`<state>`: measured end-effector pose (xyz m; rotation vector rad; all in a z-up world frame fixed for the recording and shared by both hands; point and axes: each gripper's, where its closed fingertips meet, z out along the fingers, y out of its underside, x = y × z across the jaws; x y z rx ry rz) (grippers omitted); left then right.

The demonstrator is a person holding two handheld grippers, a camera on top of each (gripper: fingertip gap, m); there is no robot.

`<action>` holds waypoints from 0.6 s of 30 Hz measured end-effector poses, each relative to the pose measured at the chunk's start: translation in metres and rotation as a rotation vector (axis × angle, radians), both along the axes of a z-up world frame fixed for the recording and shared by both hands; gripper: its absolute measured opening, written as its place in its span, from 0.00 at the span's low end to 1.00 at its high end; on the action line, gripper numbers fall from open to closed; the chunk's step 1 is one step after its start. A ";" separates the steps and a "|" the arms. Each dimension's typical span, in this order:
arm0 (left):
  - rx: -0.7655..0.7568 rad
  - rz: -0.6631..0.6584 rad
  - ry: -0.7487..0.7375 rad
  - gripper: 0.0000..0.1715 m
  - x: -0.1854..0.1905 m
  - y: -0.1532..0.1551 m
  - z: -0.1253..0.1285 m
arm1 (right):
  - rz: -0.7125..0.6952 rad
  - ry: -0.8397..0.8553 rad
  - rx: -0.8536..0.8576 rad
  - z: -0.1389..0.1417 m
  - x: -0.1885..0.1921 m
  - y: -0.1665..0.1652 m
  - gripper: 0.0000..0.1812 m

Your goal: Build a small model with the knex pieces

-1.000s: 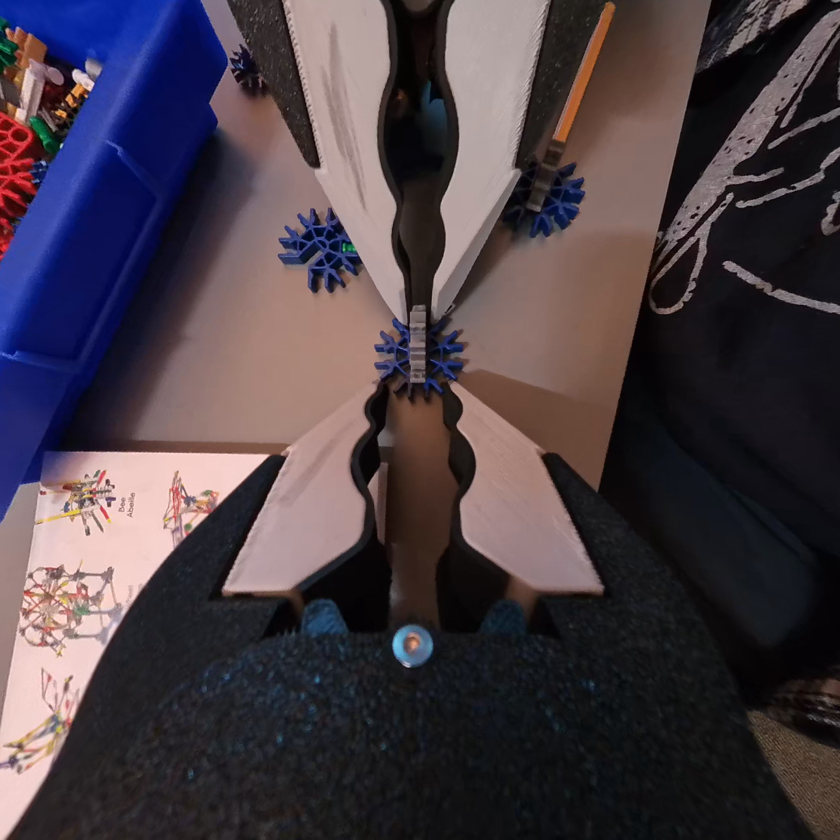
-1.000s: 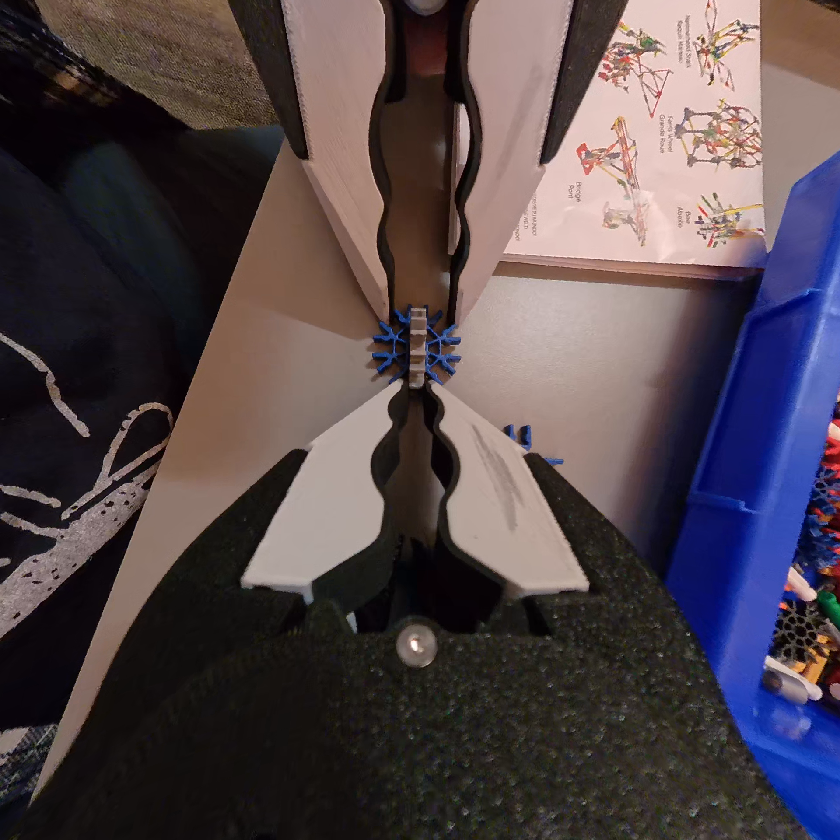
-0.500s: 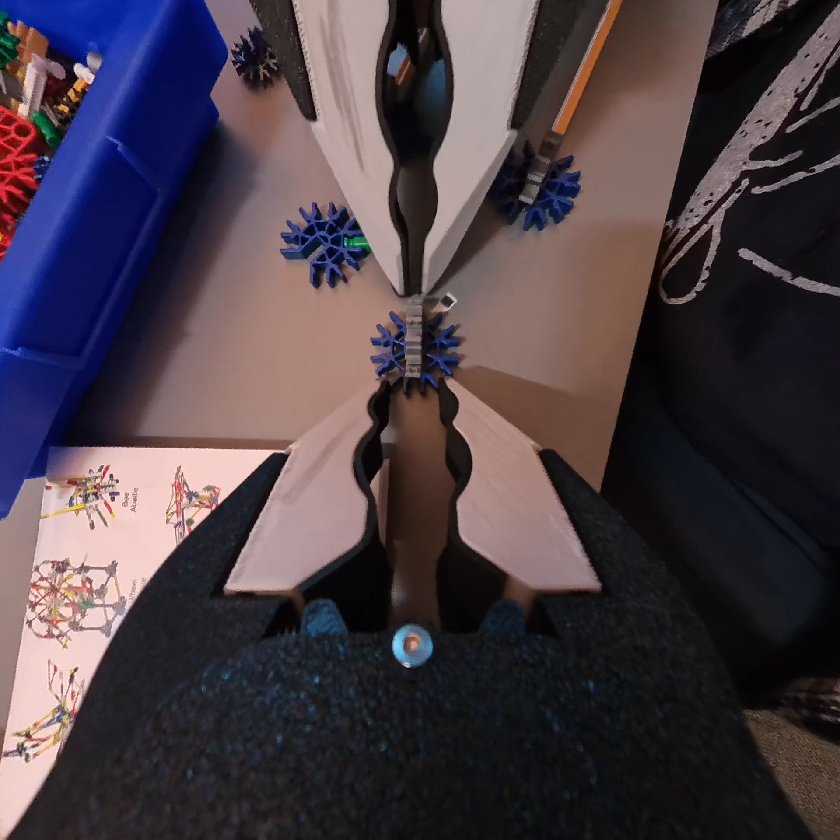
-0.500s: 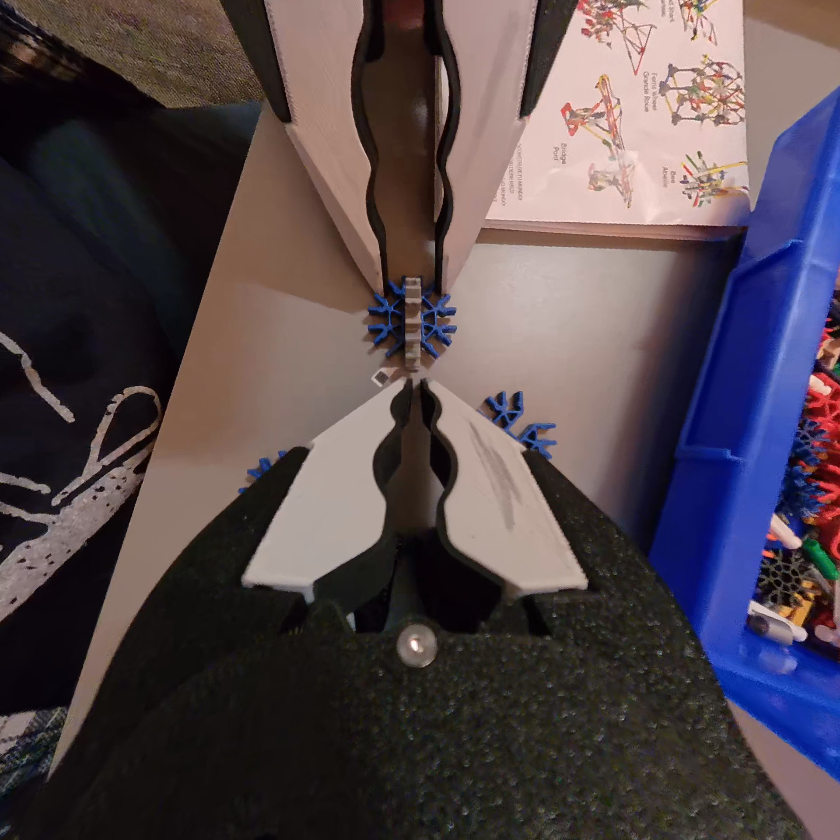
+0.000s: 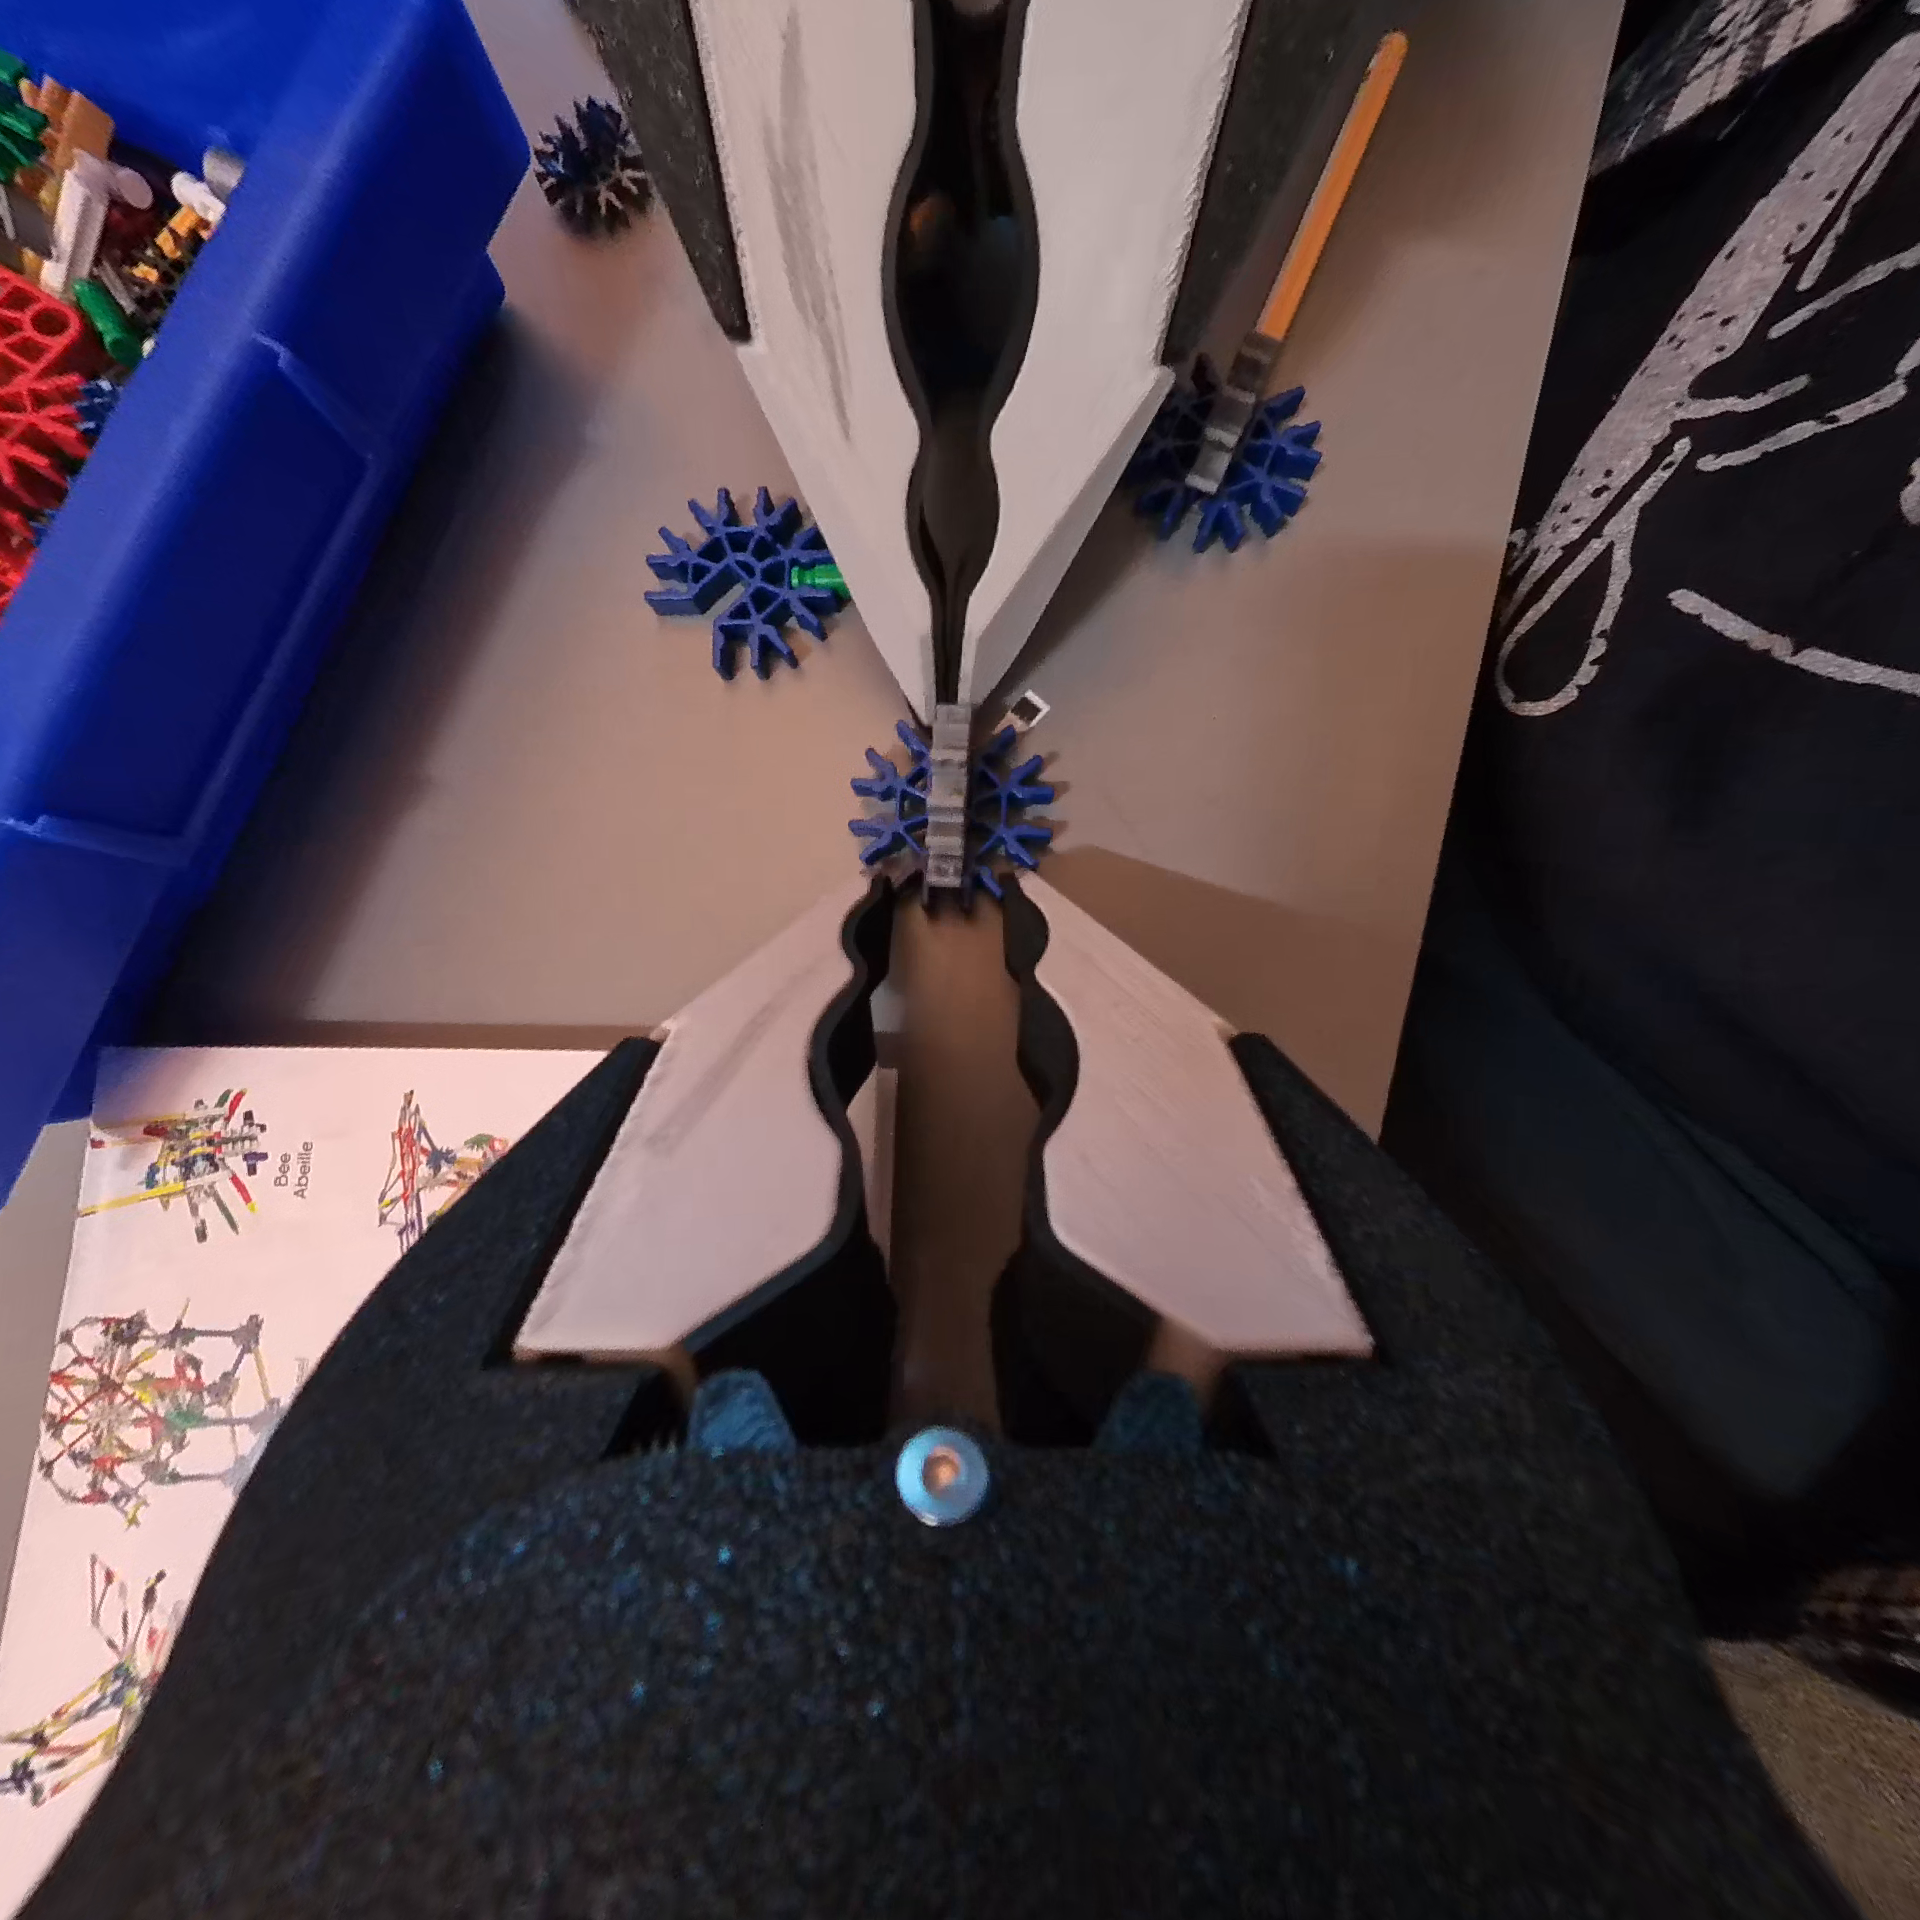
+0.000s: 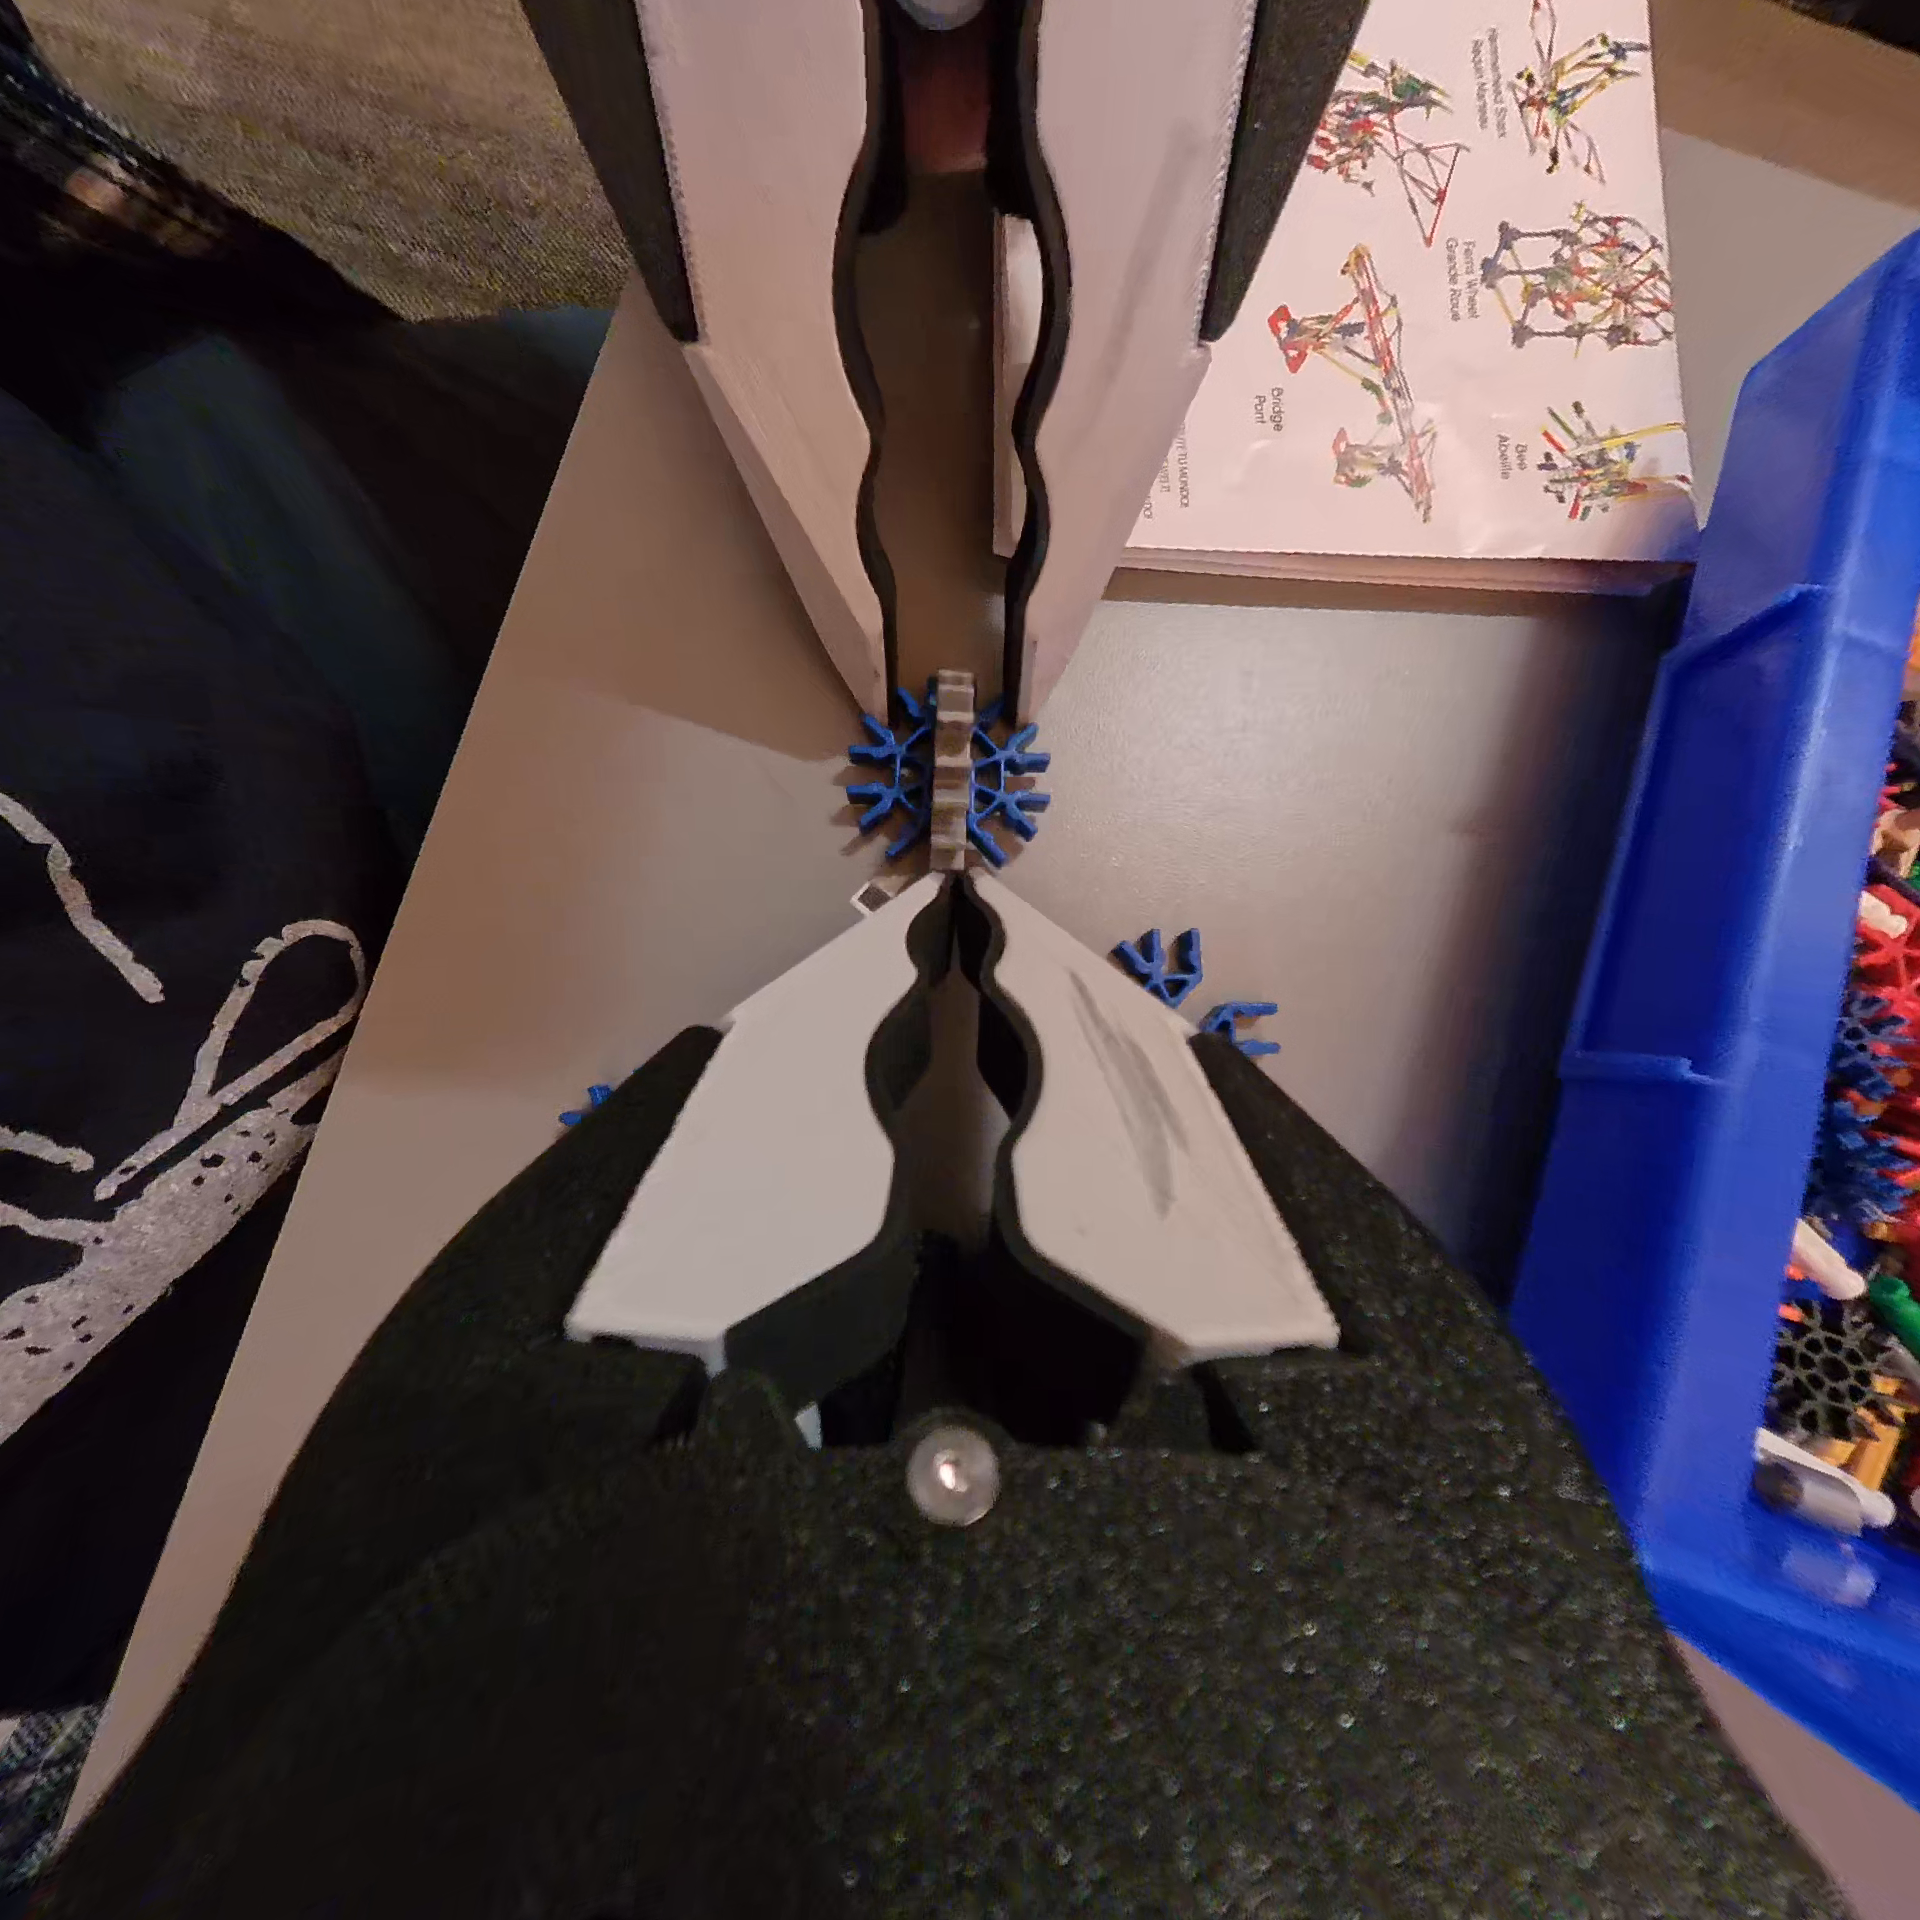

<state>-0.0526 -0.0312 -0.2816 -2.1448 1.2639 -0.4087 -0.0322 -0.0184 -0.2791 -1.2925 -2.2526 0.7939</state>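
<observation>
A blue snowflake connector (image 5: 1013,821) with a grey connector (image 5: 951,800) slotted across it is held just above the table. My left gripper (image 5: 948,899) is shut on the blue connector's near edge, jaws a connector-width apart. My right gripper (image 6: 956,883) is shut, its tips pressed against the end of the grey connector (image 6: 951,790). I cannot tell whether they pinch it. The two grippers face each other tip to tip, as the right wrist view shows with the left gripper (image 6: 951,696) on the blue connector (image 6: 894,779).
A blue bin (image 5: 208,499) of mixed pieces stands on the left, and shows in the right wrist view (image 6: 1714,1039). A picture sheet (image 5: 260,1299) lies near. Loose on the table (image 5: 520,831): a blue connector with green rod (image 5: 743,582), another with an orange rod (image 5: 1231,468). A person's dark printed shirt (image 5: 1714,520) borders the table edge. My left and right fingertips are right by each other. The blue connector with green rod (image 5: 743,582) sits 5 centimeters or so from the ends of my right fingers.
Half a second ago my right gripper had drawn back a little from the grey connector. Now its tips are against it again. My left gripper kept its hold and barely moved.
</observation>
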 end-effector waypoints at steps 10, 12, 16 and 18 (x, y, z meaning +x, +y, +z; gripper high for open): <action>0.021 0.003 0.053 0.11 -0.001 -0.001 0.000 | -0.013 -0.009 0.059 0.000 0.001 0.002 0.00; 0.018 0.021 0.034 0.11 0.003 -0.003 -0.001 | -0.030 -0.010 0.073 0.002 0.003 0.005 0.01; 0.045 0.078 0.049 0.12 0.005 -0.002 0.000 | -0.044 0.023 0.070 0.014 0.004 0.007 0.05; 0.049 0.095 0.042 0.12 0.005 0.000 0.000 | -0.028 0.024 0.074 0.016 0.003 0.003 0.05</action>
